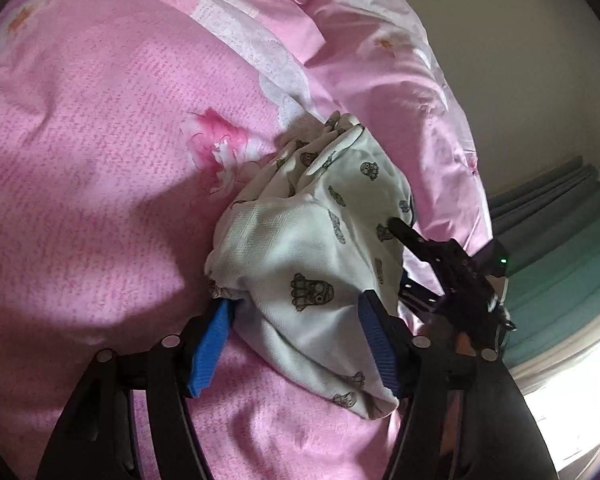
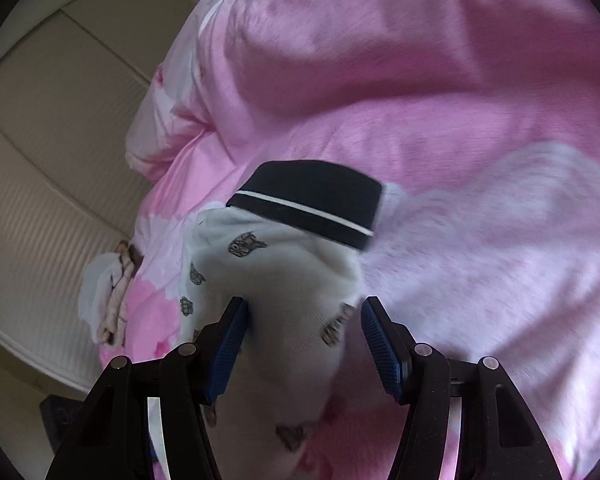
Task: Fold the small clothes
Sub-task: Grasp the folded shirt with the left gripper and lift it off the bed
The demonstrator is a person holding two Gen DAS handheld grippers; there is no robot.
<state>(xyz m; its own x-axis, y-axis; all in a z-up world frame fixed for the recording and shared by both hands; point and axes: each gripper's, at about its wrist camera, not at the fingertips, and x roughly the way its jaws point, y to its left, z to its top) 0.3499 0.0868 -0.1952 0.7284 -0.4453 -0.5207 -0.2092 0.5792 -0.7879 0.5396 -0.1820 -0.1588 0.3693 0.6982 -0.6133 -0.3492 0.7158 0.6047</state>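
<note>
Left wrist view shows my left gripper [image 1: 296, 340] spread wide around the bunched white printed cotton garment [image 1: 312, 240] on the pink floral bedspread [image 1: 100, 140]; my right gripper [image 2: 304, 350] gapes likewise; unclamped cloth may slump, losing the fold.

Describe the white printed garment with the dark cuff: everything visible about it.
The small white garment with dark cartoon prints looks like soft knit cotton. It is bunched and creased rather than flat, lying on the pink floral bedding. One end carries a black ribbed band with a thin white stripe. Cloth sits between the blue pads of the open left gripper and likewise between those of the open right gripper; neither pair is closed on it. Whether it is trousers or a top cannot be told.
</note>
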